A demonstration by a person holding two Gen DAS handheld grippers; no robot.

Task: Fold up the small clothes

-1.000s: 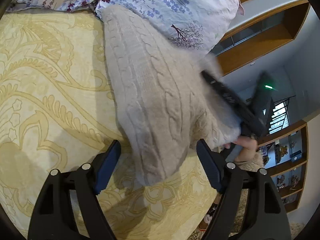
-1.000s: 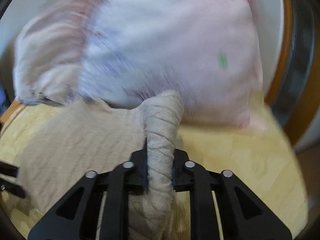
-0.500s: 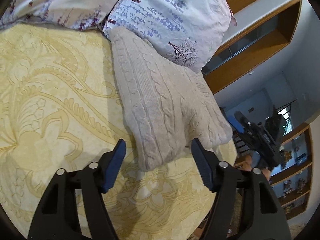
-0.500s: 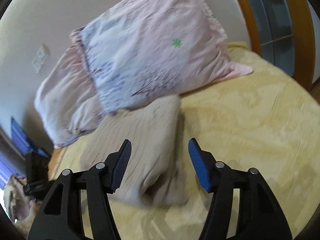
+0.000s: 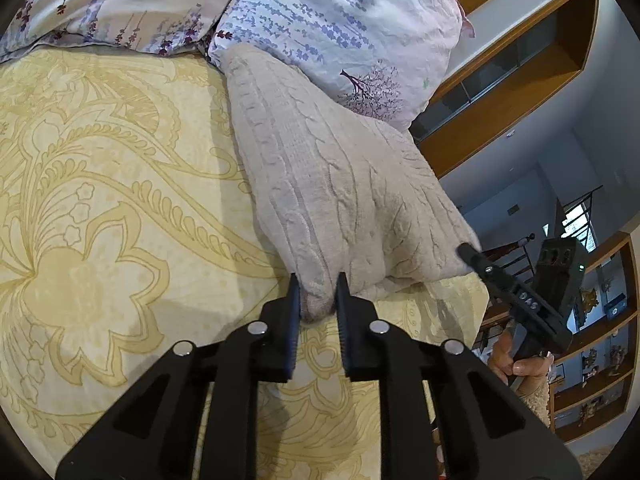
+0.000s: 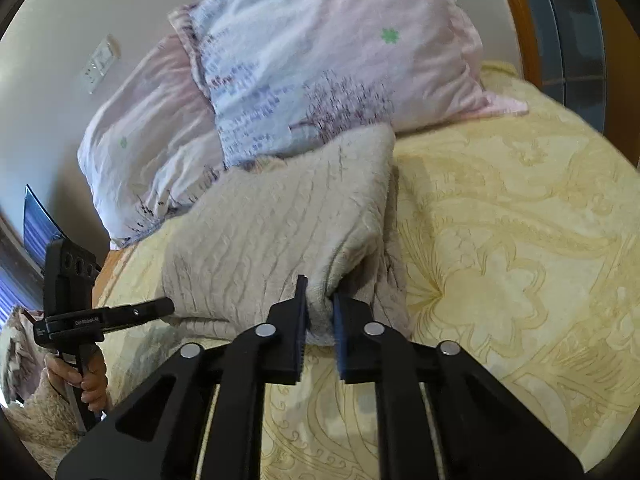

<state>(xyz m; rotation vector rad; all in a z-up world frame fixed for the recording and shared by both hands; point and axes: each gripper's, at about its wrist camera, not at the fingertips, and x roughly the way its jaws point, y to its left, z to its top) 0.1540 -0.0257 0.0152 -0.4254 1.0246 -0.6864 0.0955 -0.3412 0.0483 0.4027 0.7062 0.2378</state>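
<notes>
Sweater: on bed, far end touching pillow, long axis running away from you.
Left gripper: fingers pinch near-left corner.
Right gripper: fingers pinch near-right corner.
Fold: carry both corners far, toward pillow.

So the folded sweater lies on the bed, far end touching the pillows at the headboard end. The left gripper pinches one near corner, the right gripper pinches the other near corner, one on each side. Shelves stand beyond the bed's edge.
</notes>
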